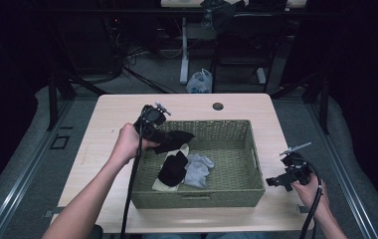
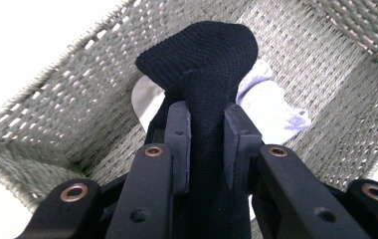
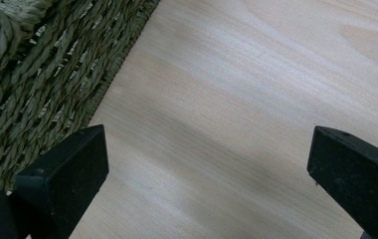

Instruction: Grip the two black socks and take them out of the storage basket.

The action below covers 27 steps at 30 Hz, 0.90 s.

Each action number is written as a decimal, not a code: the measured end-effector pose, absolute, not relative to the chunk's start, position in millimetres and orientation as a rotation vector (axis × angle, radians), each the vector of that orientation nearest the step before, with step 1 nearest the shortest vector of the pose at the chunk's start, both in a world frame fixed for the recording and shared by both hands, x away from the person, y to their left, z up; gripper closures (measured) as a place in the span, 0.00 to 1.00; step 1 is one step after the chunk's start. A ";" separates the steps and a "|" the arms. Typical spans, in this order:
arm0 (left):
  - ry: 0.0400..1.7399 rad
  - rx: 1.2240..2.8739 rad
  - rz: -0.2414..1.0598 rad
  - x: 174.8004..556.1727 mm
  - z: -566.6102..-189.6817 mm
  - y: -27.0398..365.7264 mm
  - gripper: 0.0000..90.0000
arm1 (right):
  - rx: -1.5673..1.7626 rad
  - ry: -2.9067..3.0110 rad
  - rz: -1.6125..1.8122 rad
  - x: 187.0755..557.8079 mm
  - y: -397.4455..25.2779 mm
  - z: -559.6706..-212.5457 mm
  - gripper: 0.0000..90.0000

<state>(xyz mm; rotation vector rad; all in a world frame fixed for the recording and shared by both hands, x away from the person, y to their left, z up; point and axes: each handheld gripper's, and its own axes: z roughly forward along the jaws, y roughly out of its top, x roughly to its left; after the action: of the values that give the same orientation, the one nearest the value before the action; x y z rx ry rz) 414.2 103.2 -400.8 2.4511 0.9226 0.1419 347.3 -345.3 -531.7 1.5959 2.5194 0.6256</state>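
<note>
Left gripper: black jaws, flat pads, copper-ringed pivot rivets. Right gripper: black wedge-shaped tips. Black cable trails each toward six o'clock; forearms unsleeved.

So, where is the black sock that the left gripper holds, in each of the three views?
High view: the black sock hangs from the left gripper over the left part of the woven basket.
Left gripper view: centre, the sock is pinched between the two jaws, toe end up.
Right gripper view: not in it.
Shared landmark: the woven basket, seen at the left edge in the right gripper view.
</note>
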 end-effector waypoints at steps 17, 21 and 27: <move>0.927 2.407 0.187 416.9 -377.6 114.9 0.85 | 1.609 2.492 0.648 346.5 -344.6 -532.9 0.02; 0.943 2.390 0.200 417.4 -372.4 121.8 0.85 | 1.604 2.505 0.650 347.4 -343.8 -532.2 0.02; 0.966 2.367 0.224 417.4 -364.5 134.0 0.85 | 1.607 2.495 0.656 347.1 -344.1 -532.2 0.02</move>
<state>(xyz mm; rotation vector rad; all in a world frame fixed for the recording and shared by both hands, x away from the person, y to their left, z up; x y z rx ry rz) 417.4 134.0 -364.5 2.3671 0.9656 0.2237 347.1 -344.1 -532.2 1.6066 2.4955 0.6560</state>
